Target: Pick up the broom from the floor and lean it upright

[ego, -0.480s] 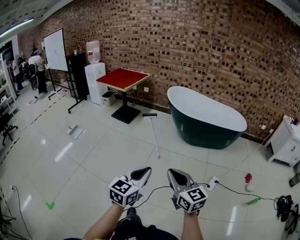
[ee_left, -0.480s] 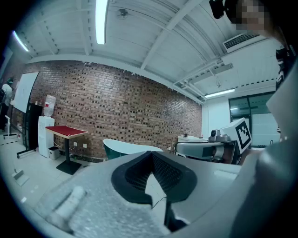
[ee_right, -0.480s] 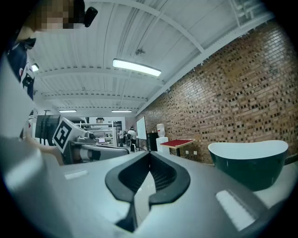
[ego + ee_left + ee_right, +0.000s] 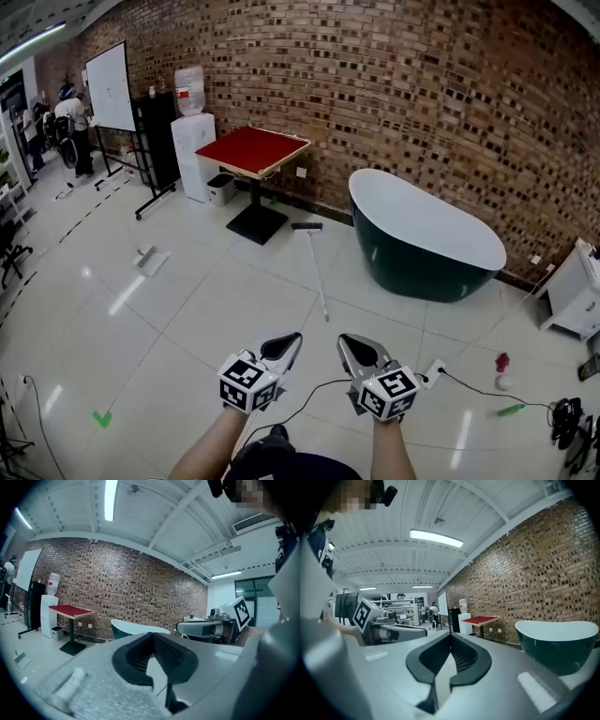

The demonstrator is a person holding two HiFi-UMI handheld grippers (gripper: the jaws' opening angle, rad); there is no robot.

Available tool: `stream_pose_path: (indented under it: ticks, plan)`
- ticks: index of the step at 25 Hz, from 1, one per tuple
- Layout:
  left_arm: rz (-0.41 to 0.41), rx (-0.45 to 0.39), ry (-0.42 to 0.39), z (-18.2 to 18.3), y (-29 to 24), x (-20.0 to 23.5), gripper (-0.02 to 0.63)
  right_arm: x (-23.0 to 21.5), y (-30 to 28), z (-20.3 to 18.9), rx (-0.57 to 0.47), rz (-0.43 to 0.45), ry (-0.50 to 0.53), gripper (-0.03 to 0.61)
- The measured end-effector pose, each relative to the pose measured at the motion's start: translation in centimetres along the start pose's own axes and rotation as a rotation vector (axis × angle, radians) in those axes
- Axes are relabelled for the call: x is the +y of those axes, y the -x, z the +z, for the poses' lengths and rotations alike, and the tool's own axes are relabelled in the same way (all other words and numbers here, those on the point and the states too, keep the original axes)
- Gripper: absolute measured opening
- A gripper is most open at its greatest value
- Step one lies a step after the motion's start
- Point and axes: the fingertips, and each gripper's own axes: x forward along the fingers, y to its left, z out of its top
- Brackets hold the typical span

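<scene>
Two tongs: the left tongs and the right tongs are held side by side, low and near level; both are pinched shut, with nothing between the jaws.
Floor underfoot: glossy white tiles that mirror the ceiling lights. A black cable runs beneath the tongs to a white power strip, and a green tape mark sits off to the left.
Broom: the broom lies flat on the tiles, well beyond the tongs. Its handle points back toward the person and its dark head lies toward the wall, between the table's foot and the tub.
Bathtub: a bathtub, dark green outside and white inside, stands right of the broom.
Table: a red tabletop on a black pedestal, left of the broom's head.
Left side: a white water dispenser, a black cabinet, and a whiteboard on a stand.
Far wall: rough red brick spanning the room.
Far corner: a person stands at the far left.
</scene>
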Motion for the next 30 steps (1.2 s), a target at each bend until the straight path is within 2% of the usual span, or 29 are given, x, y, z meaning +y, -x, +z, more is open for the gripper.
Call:
stream_pose_path:
  ticks: [7, 15, 21, 25, 30]
  plan:
    - [-0.017, -0.014, -0.029, 2.4, -0.8, 6.9, 0.000, -2.0, -6.2, 1.5, 0.000, -0.051, -0.015, 0.006]
    - [0.020, -0.018, 0.018, 2.3, -1.7, 14.6, 0.000, -4.5, -12.7, 0.5, 0.046, -0.080, -0.030, 0.006]
    - [0.011, 0.002, 0.038, 1.7, -5.9, 19.6, 0.000, -8.3, -18.2, -0.1, 0.068, -0.077, -0.045, 0.006]
    - [0.008, 0.014, 0.024, 3.0, -9.4, 23.1, 0.000, -12.0, -22.7, 0.3, 0.061, -0.075, -0.066, 0.006]
    - [-0.005, 0.043, 0.006, 3.8, -13.7, 28.0, 0.000, -16.5, -29.1, 1.8, 0.006, -0.060, -0.102, 0.006]
